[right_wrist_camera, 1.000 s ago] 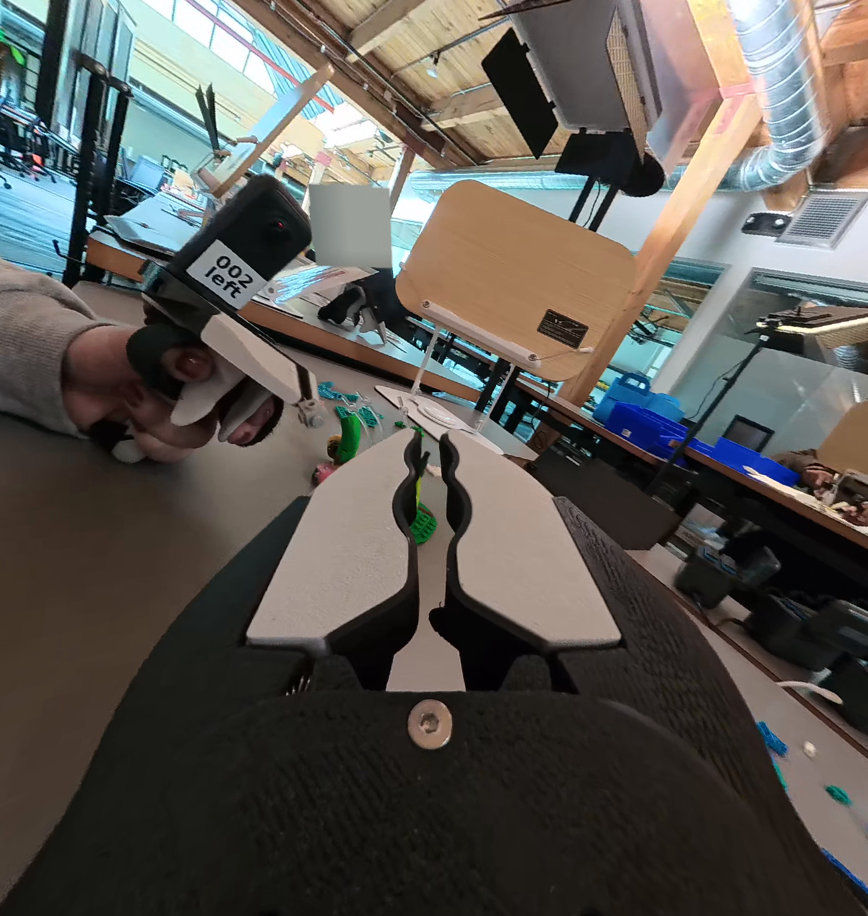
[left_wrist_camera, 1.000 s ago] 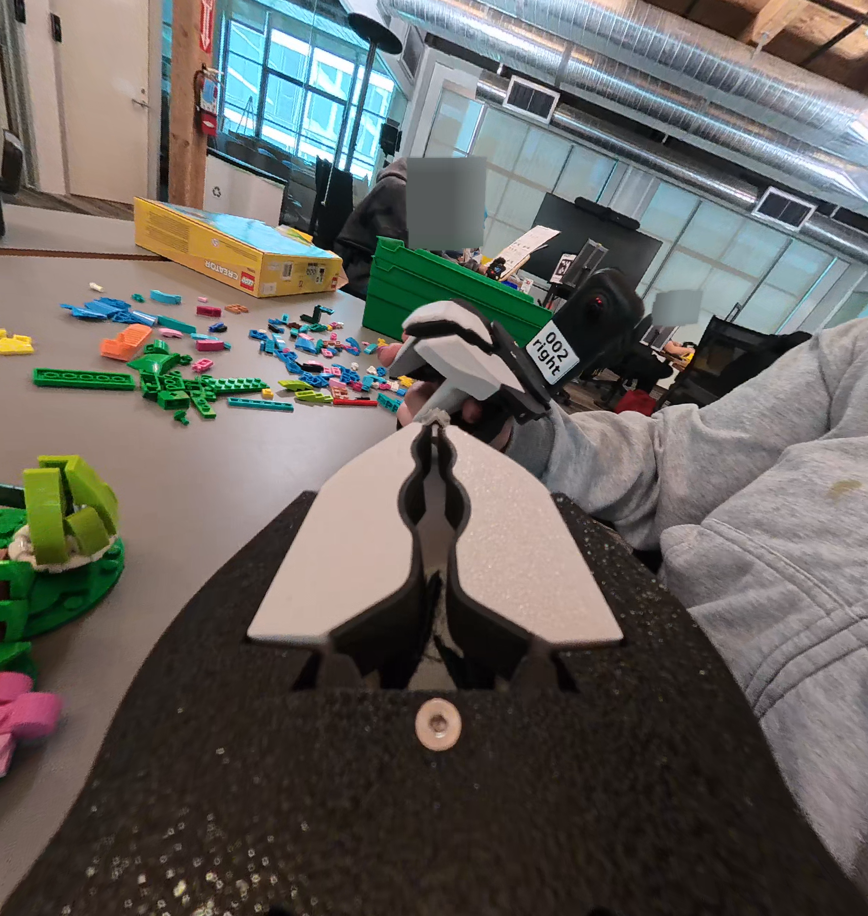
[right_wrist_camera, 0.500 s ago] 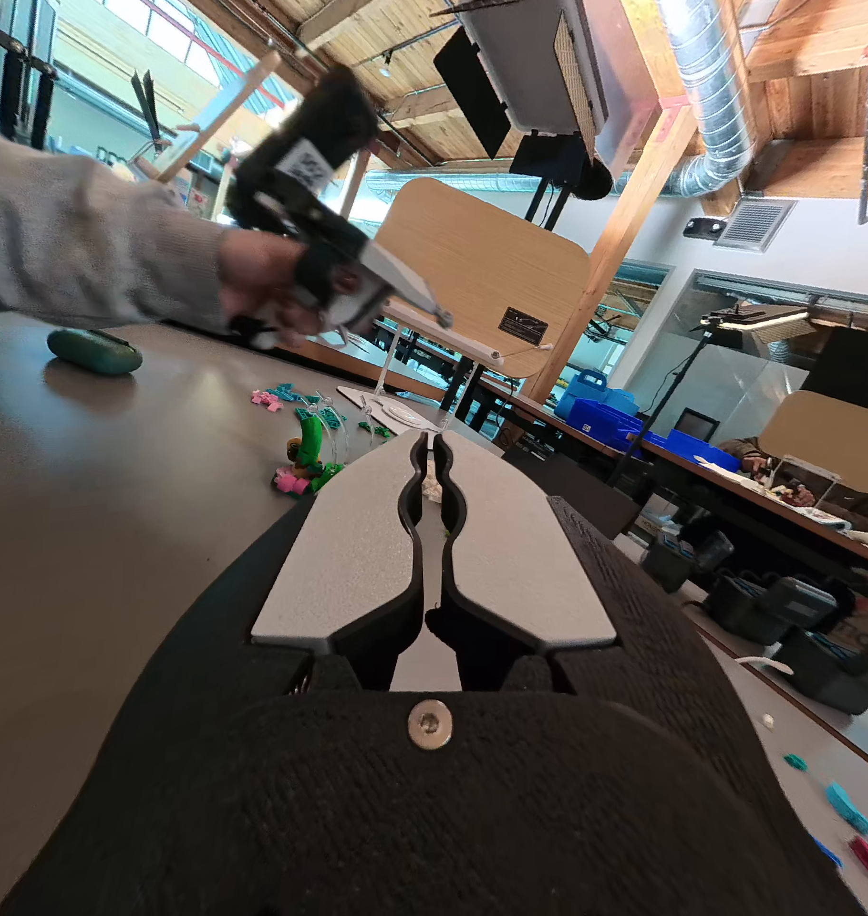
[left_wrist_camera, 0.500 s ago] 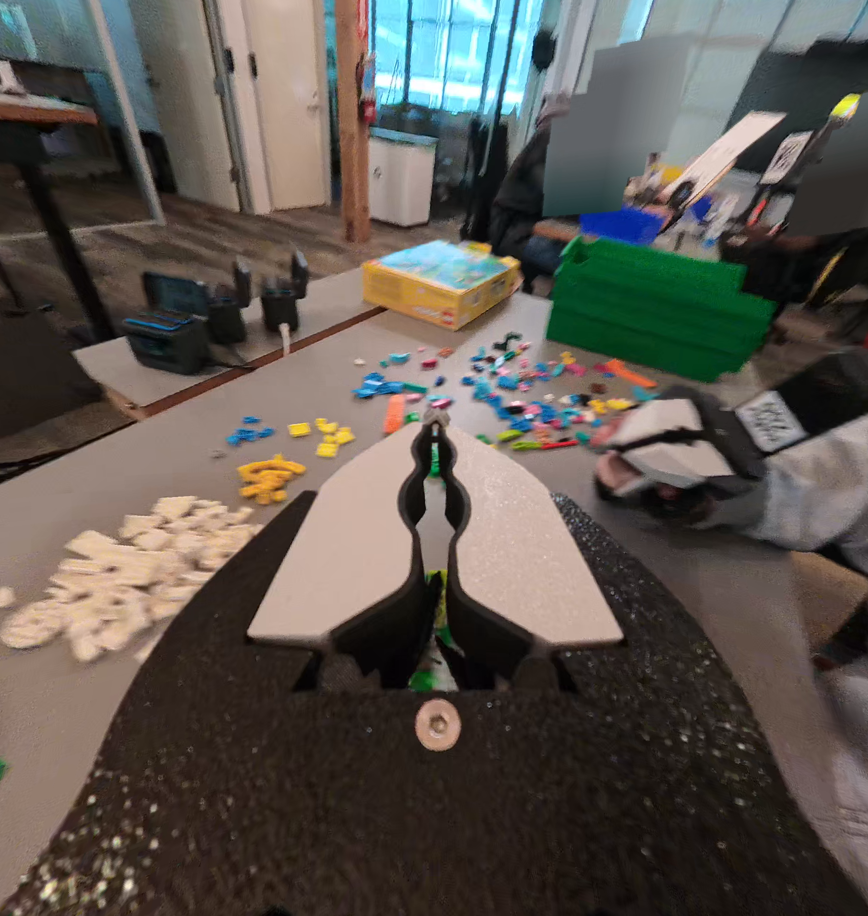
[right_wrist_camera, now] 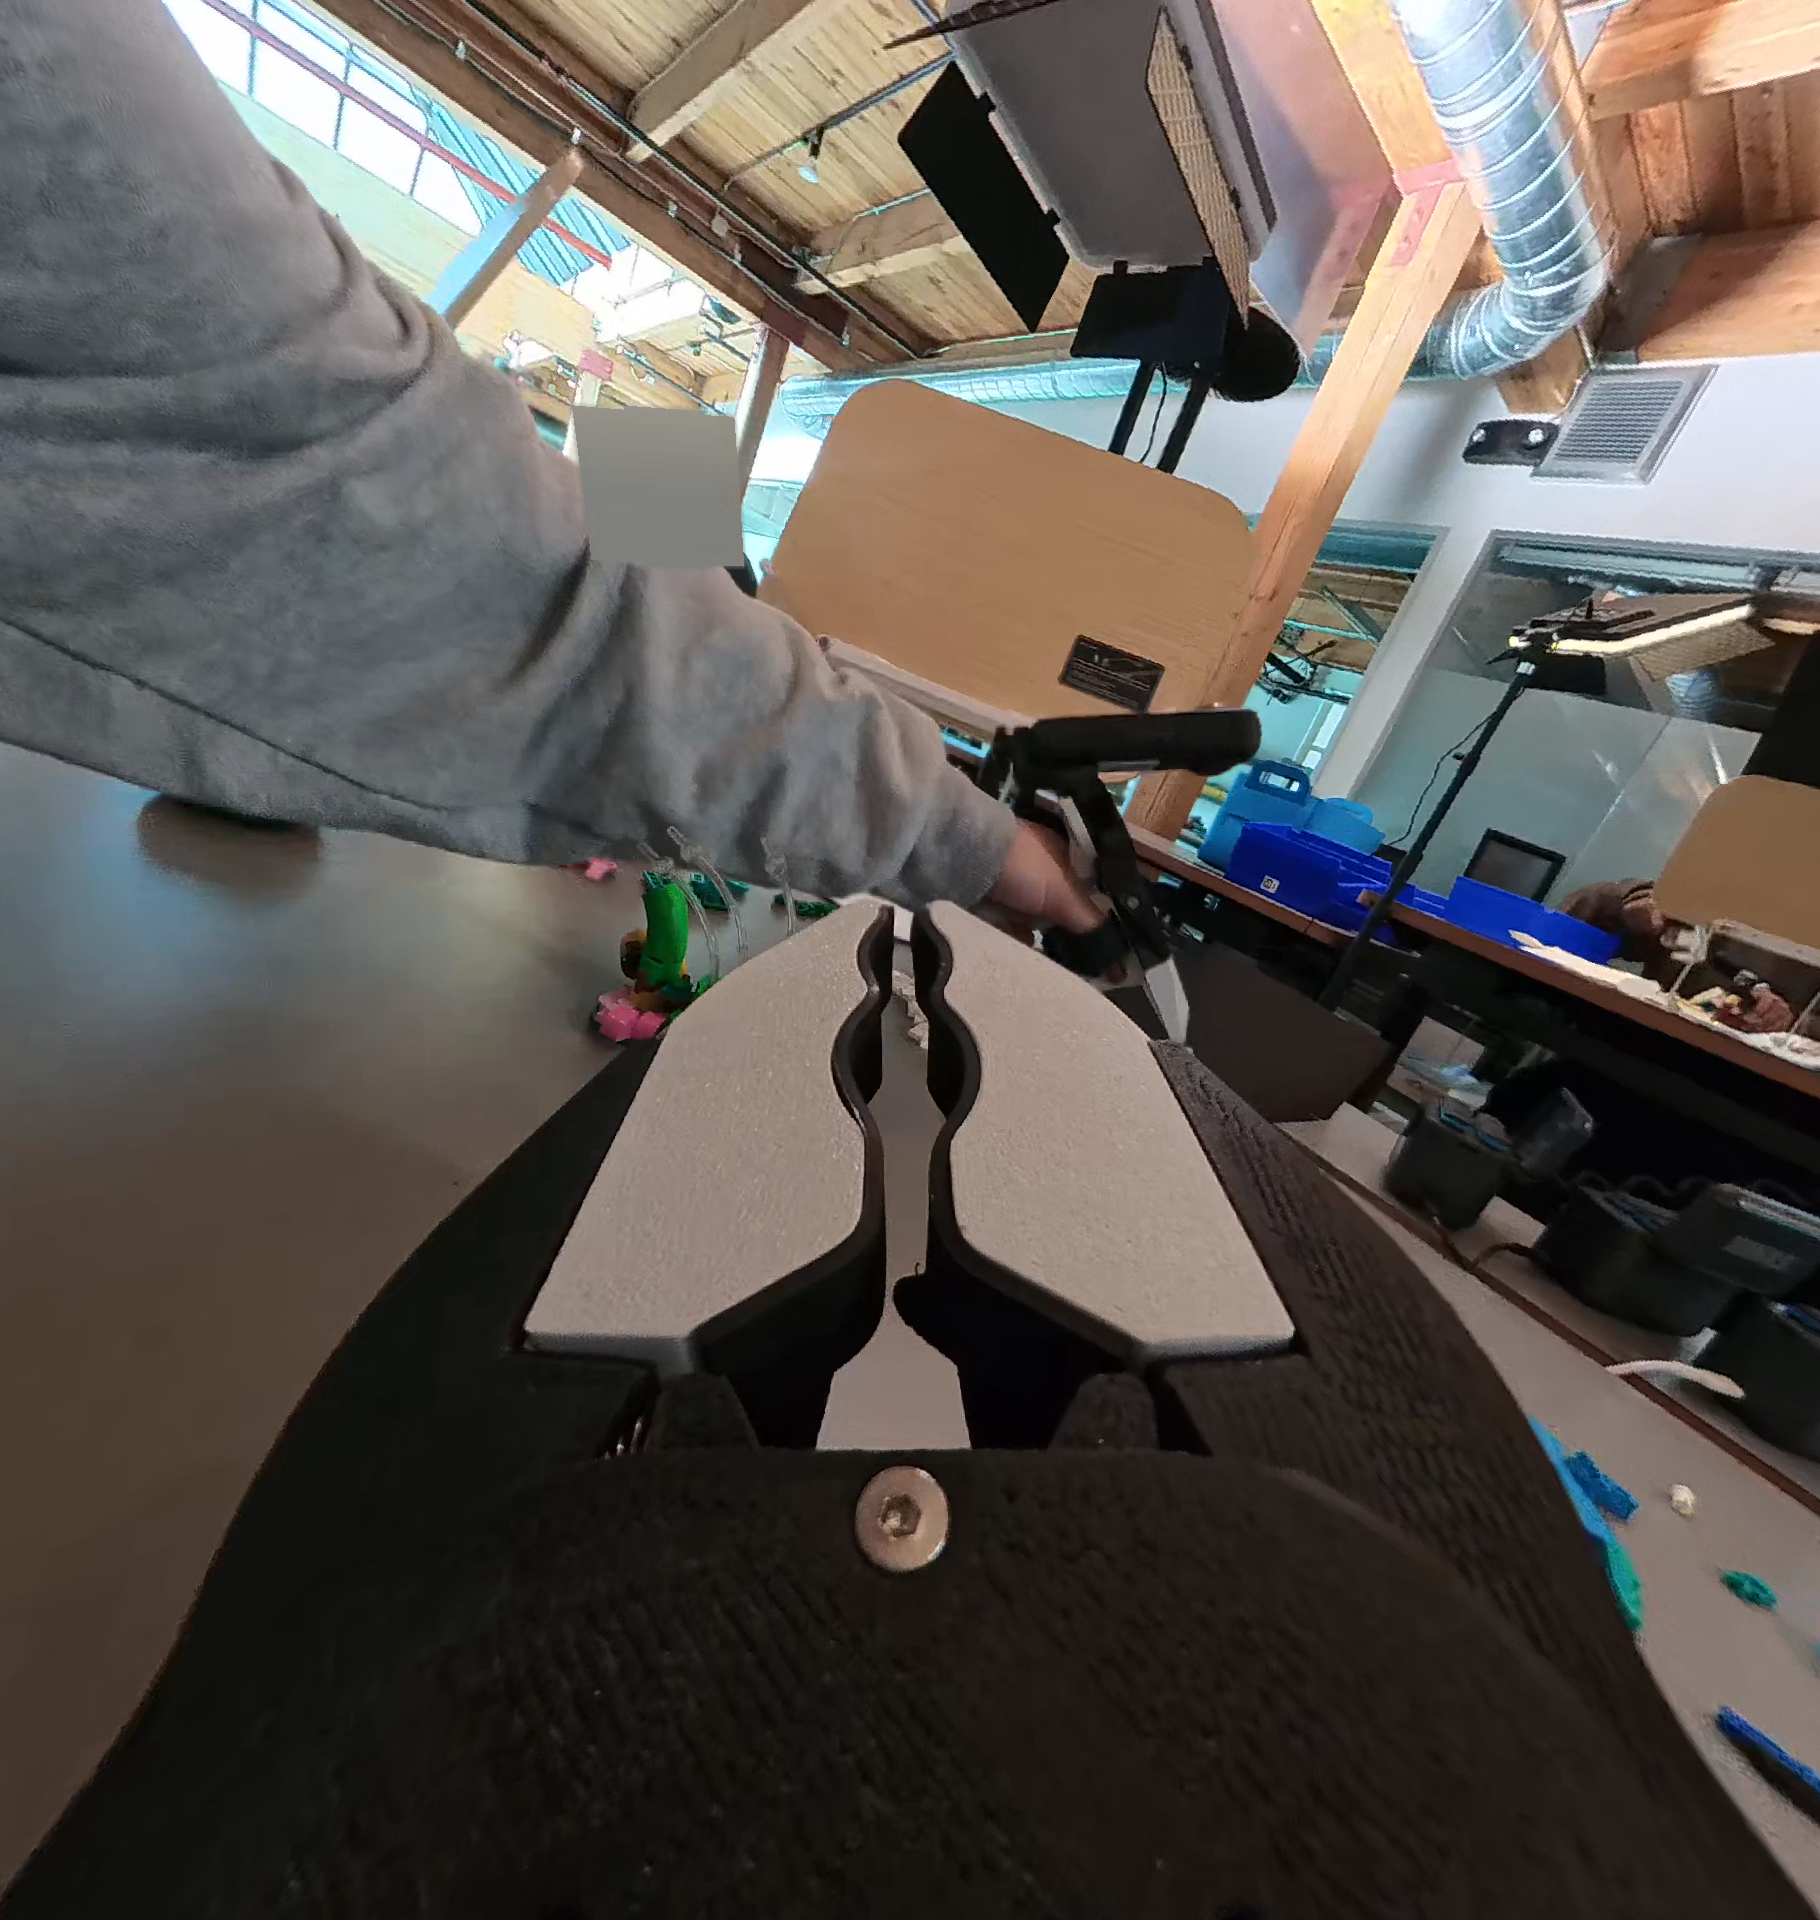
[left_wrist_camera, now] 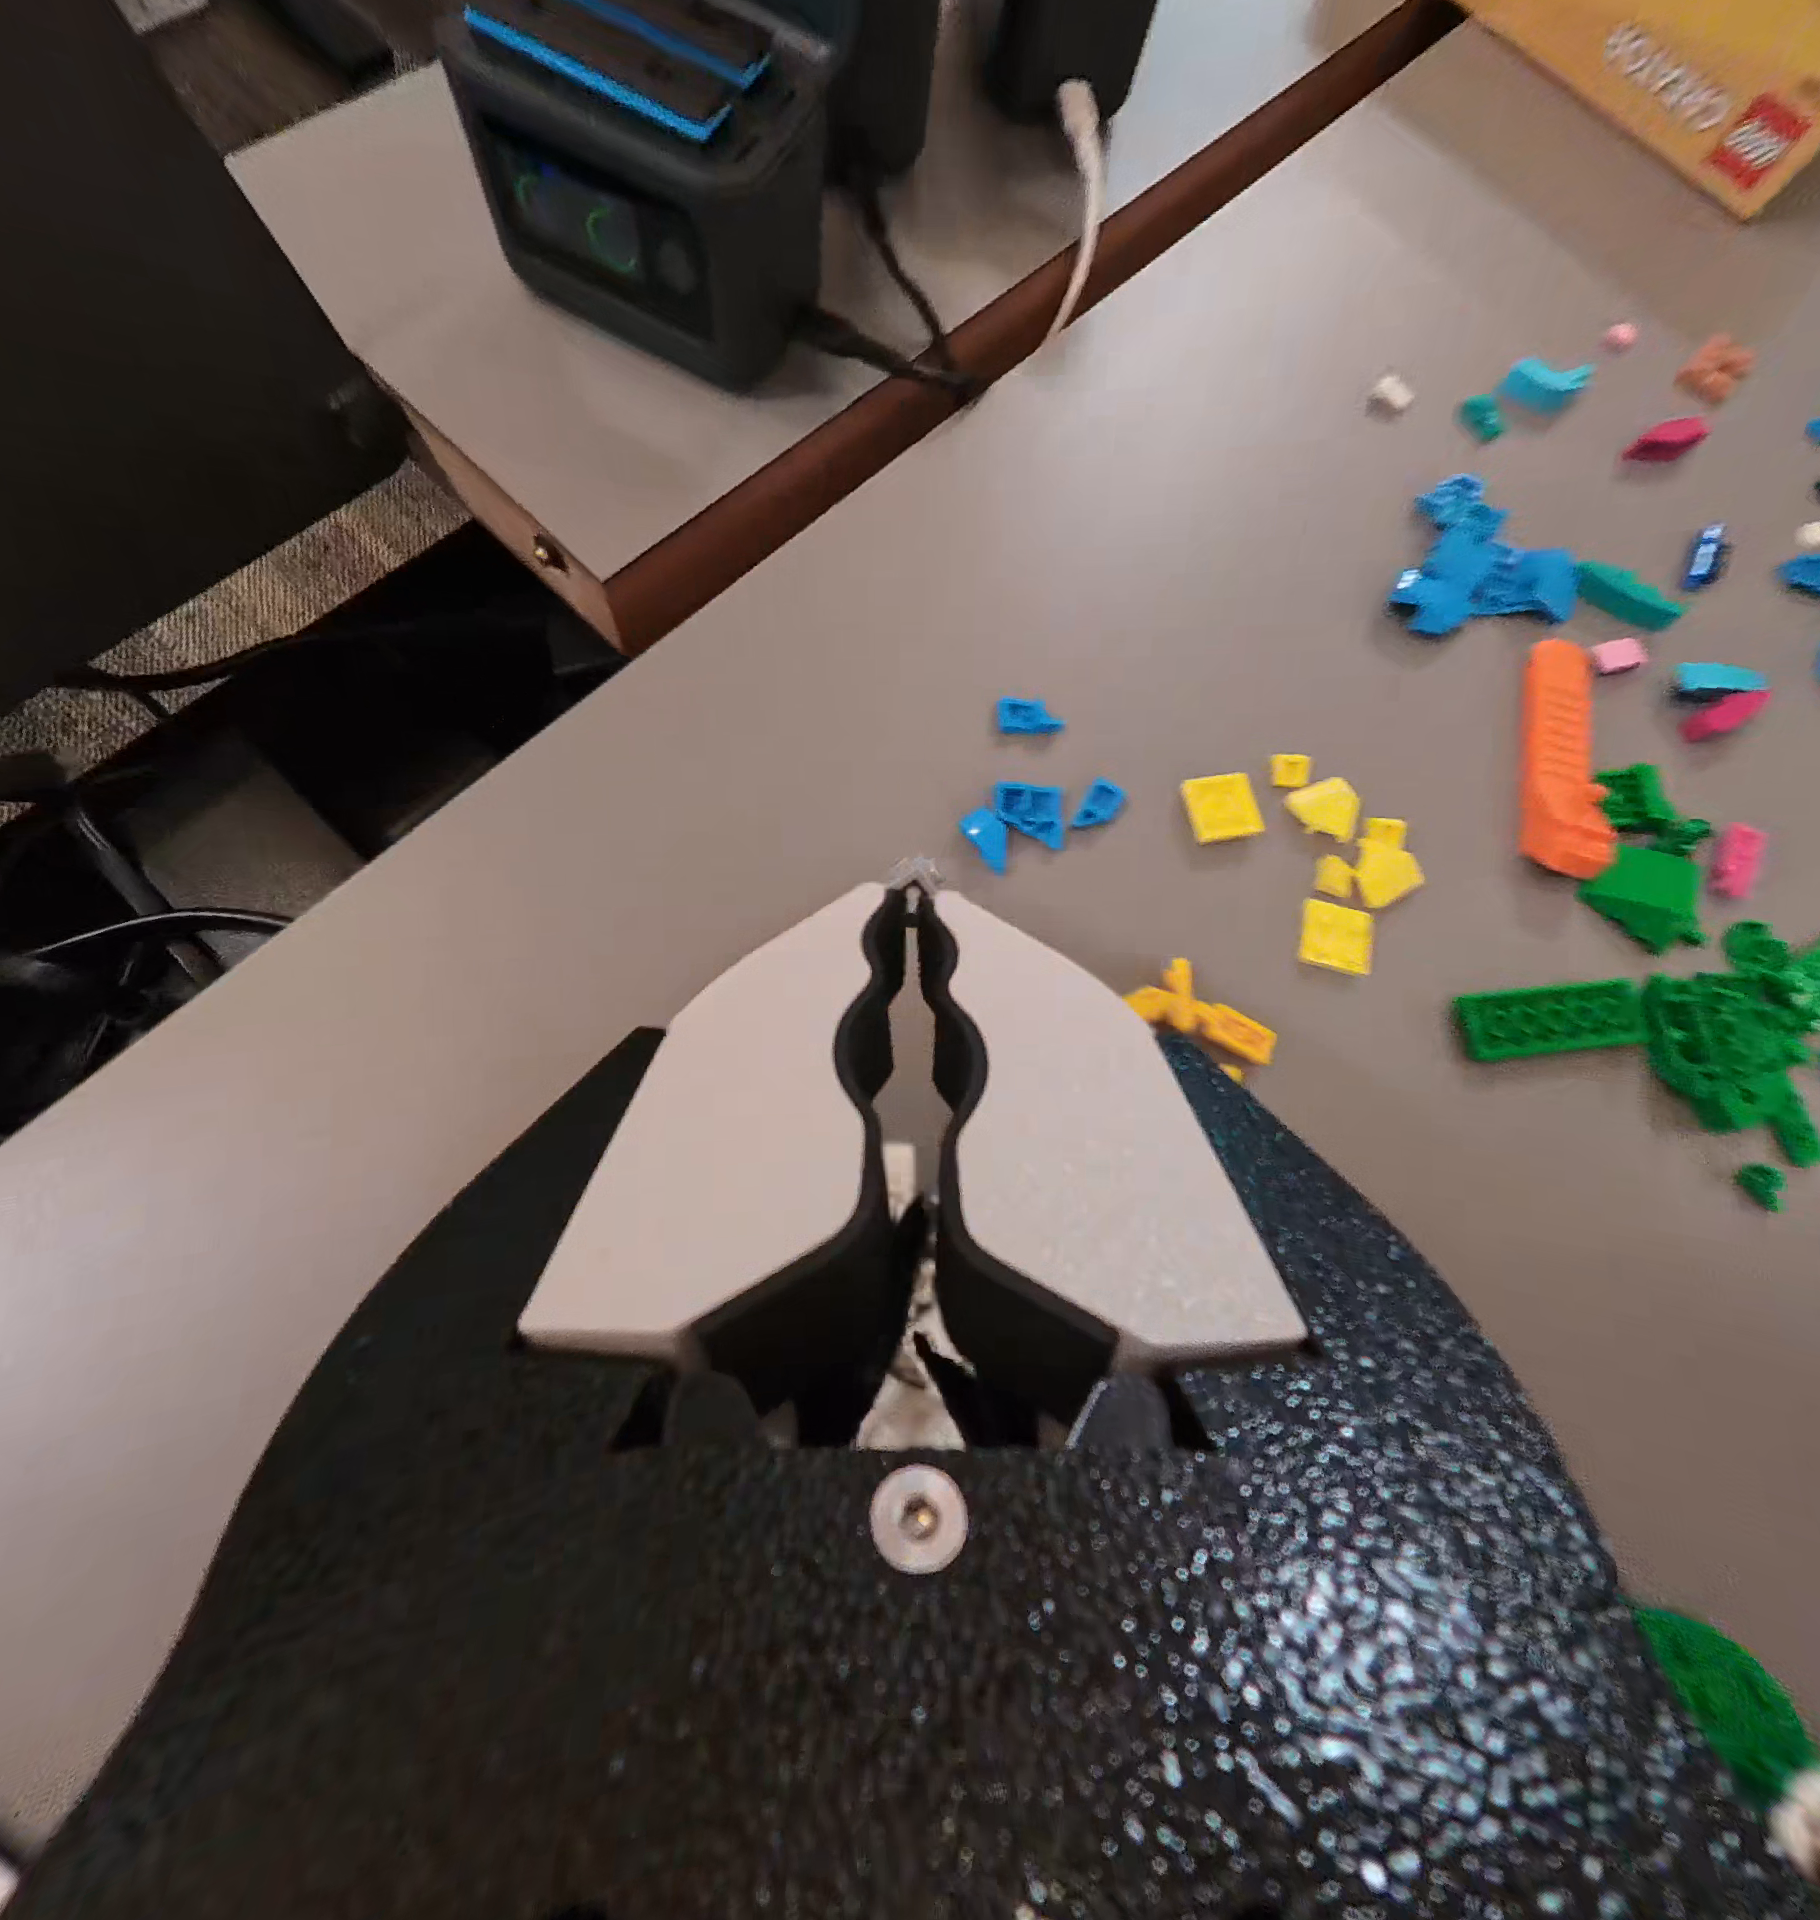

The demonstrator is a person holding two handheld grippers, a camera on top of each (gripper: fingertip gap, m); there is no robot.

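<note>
The left gripper is pinching a very small grey piece at the tips of its fingers; the piece sticks out a little beyond them, above the grey table. Just to the right of this piece lie a few small blue bricks, and further right a group of yellow bricks. Beyond them there is an orange brick tool, with green bricks near it and turquoise and pink bricks further away. At the far side, on a second table, stands a black device with blue edges, and a yellow box lies at the far right. The right gripper has its fingers almost pressed together, with only a narrow slit between the tips and nothing between them. In the right wrist view, a grey sleeve reaches across to the left gripper, and a small green and pink brick model stands on the table at the left.
</note>
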